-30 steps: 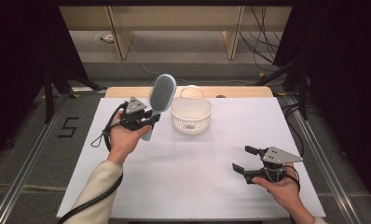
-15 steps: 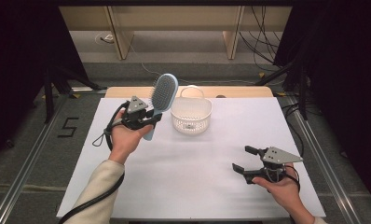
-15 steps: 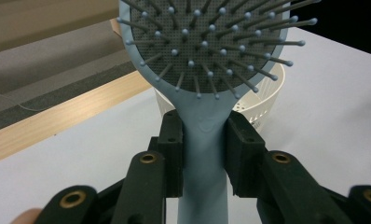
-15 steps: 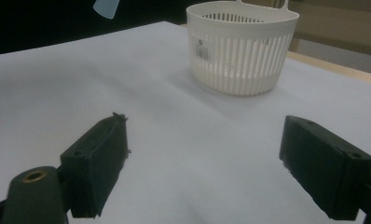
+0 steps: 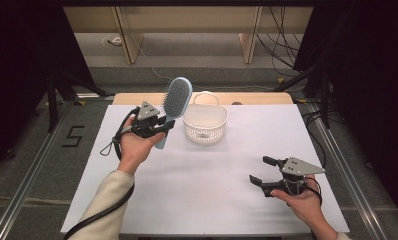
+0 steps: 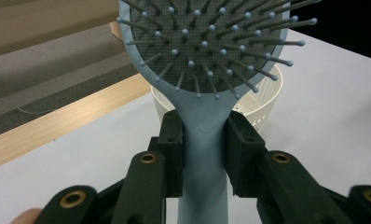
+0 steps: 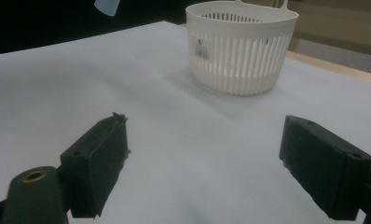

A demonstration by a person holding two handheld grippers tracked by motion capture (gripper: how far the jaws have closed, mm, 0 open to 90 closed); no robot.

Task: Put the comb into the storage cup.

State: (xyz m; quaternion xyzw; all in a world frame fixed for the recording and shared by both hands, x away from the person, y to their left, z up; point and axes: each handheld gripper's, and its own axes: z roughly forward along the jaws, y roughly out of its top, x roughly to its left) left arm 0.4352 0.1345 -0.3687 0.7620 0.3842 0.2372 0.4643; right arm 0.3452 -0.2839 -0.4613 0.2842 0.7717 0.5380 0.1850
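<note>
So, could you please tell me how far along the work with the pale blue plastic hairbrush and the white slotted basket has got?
Done: the pale blue plastic hairbrush is picked up, off the white table. In hand: the left gripper clamps its handle, holding it upright beside the white slotted basket. Left: probably placing it in the basket; the right gripper waits open and empty.

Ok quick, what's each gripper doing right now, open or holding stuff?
Left gripper: closed on the handle of the blue hairbrush, held up beside the white basket.
Right gripper: open, holding nothing, low over the table.
</note>
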